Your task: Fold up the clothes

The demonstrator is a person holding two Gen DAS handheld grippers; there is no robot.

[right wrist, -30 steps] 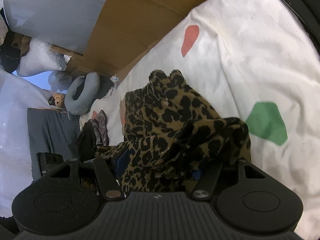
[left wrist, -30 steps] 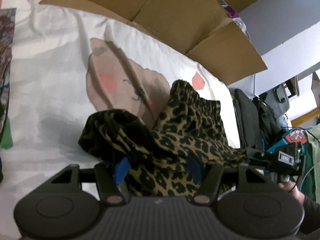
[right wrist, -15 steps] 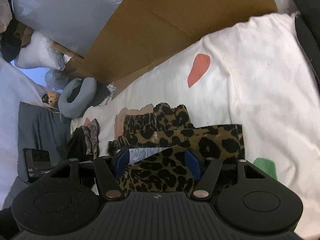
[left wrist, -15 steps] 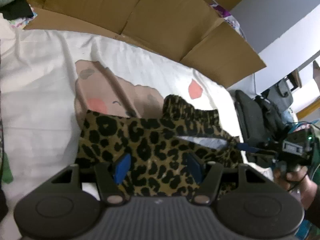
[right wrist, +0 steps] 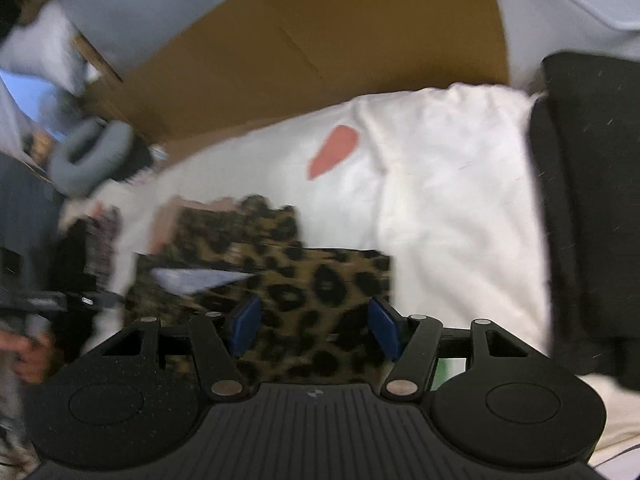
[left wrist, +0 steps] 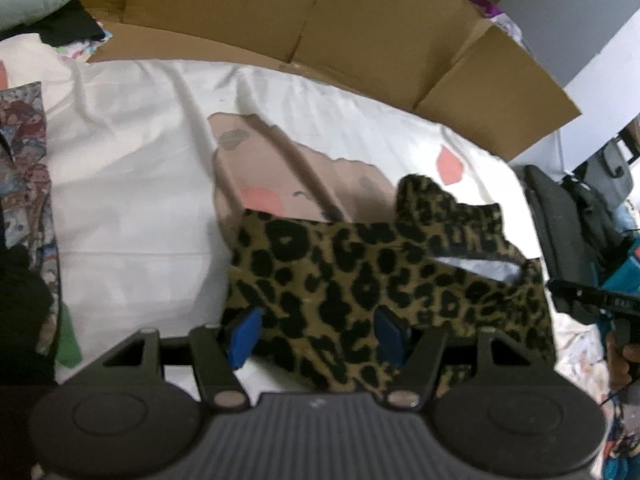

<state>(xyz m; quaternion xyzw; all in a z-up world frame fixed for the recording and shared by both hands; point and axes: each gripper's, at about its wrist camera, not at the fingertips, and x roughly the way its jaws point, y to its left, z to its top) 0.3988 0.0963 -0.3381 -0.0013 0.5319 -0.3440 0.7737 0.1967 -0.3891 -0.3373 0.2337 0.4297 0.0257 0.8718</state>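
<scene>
A leopard-print garment [left wrist: 360, 272] lies flat as a folded rectangle on the white printed sheet [left wrist: 132, 200]. A pale lining shows at a slit near its right end. My left gripper [left wrist: 316, 336] hovers over its near edge, open, with blue pads apart and the fabric lying between and below them. The right wrist view is blurred. There my right gripper [right wrist: 314, 330] is open over the same garment [right wrist: 304, 280] from the other end. Each gripper also shows at the edge of the other's view, held by a hand [right wrist: 28, 356].
Flattened cardboard [left wrist: 320, 20] stands along the far edge of the bed. A black bag [right wrist: 592, 200] sits by the sheet's right side. A patterned cloth [left wrist: 24, 160] lies at the left edge. A grey neck pillow [right wrist: 88, 152] rests at the far left.
The garment went from a bunched heap between the fingers to a flat folded rectangle on the sheet. Both grippers have tilted, and the right one has risen and rolled.
</scene>
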